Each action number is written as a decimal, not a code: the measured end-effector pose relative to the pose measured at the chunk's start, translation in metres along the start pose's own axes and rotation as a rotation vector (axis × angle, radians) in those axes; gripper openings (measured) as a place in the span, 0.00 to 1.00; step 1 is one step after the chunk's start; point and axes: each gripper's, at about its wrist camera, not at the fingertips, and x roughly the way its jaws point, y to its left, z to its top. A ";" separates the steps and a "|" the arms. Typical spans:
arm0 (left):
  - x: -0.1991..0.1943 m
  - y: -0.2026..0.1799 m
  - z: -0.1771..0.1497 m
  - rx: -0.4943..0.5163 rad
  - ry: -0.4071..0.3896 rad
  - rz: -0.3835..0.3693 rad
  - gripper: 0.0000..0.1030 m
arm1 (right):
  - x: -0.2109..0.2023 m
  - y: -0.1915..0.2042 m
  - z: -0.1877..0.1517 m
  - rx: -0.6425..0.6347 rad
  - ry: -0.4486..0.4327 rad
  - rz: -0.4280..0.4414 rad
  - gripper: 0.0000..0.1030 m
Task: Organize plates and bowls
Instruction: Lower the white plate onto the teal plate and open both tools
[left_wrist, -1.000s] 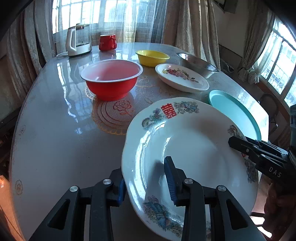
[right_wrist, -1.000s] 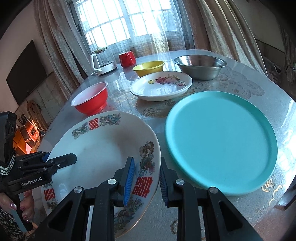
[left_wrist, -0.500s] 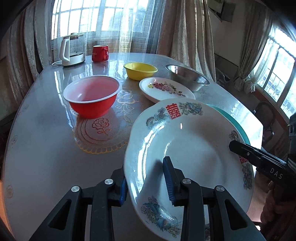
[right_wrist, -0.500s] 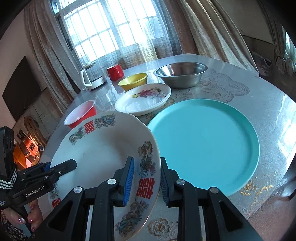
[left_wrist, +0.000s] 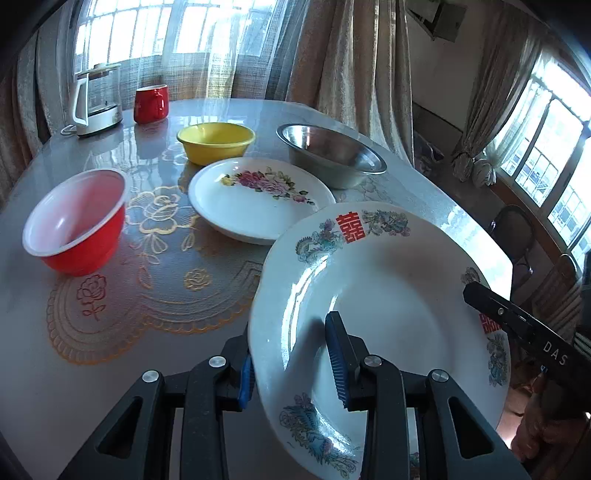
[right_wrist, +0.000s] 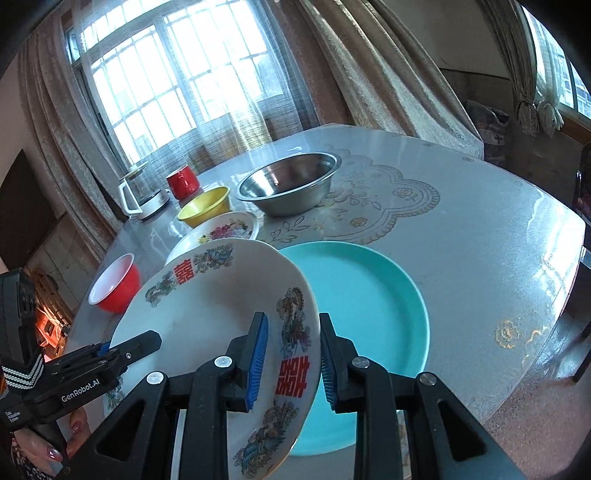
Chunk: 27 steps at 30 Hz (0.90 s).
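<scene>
The big white plate (left_wrist: 388, 306) hangs tilted above the table (right_wrist: 480, 229), its right edge over the teal plate (right_wrist: 369, 295). The left gripper (left_wrist: 291, 369) pinches its left rim; the right gripper (right_wrist: 291, 354) straddles the opposite rim, probably gripping it (a slight gap shows by one pad). Beyond the big plate lie the flowered plate (left_wrist: 255, 199), yellow bowl (left_wrist: 216, 142) and steel bowl (left_wrist: 332, 155); left of it, the red bowl (left_wrist: 74, 221). Bare tabletop stretches right of the teal plate.
</scene>
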 end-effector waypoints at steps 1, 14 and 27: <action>0.005 -0.004 0.002 0.000 0.006 -0.001 0.33 | 0.002 -0.006 0.003 0.010 0.001 -0.005 0.26; 0.043 -0.045 0.020 0.054 0.039 0.035 0.34 | 0.019 -0.058 0.019 0.073 0.009 -0.061 0.26; 0.051 -0.048 0.017 0.070 0.003 0.085 0.37 | 0.032 -0.063 0.018 0.067 0.009 -0.072 0.28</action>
